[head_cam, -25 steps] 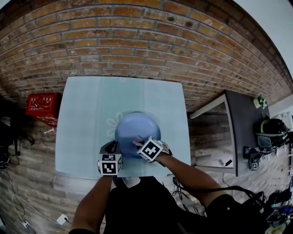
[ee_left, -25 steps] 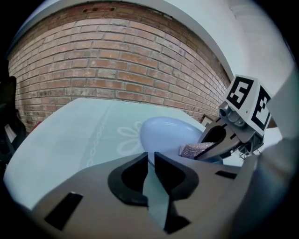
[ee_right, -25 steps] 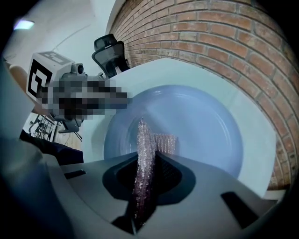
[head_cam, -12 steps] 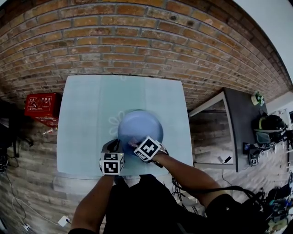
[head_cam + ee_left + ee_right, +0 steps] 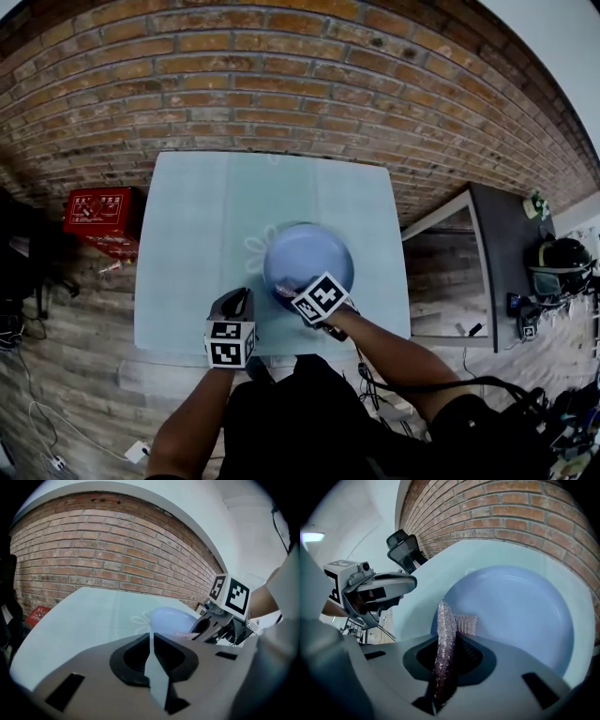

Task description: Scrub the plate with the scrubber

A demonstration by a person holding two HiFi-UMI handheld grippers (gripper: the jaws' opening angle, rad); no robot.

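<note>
Forearms [image 5: 380,352]: bare, reaching out from the bottom edge, one to each gripper.
Left gripper [image 5: 151,637]: over the near edge of the table, just left of the plate and clear of it; jaws just closing, down to a narrow slit, nothing between them.
Right gripper [image 5: 449,644]: pointing steeply down at the plate's near-left rim; jaws clamped on the scrubber.
Scrubber [image 5: 446,618]: pinkish, glittery mesh, pinched upright between the right jaws, one folded end poking out over the plate's near rim; touching the plate or not, cannot tell.
Plate [image 5: 314,251]: round, pale blue, shallow, flat on the table in its near half, right of the middle.
Table [image 5: 187,234]: pale blue-green top, a white flower pattern [image 5: 258,246] just left of the plate.
Red box [image 5: 98,214]: on the floor, left of the table.
Desk [image 5: 506,248]: dark top, well to the right of the table.
Brick wall [image 5: 281,84]: behind the table, across the whole far side.
</note>
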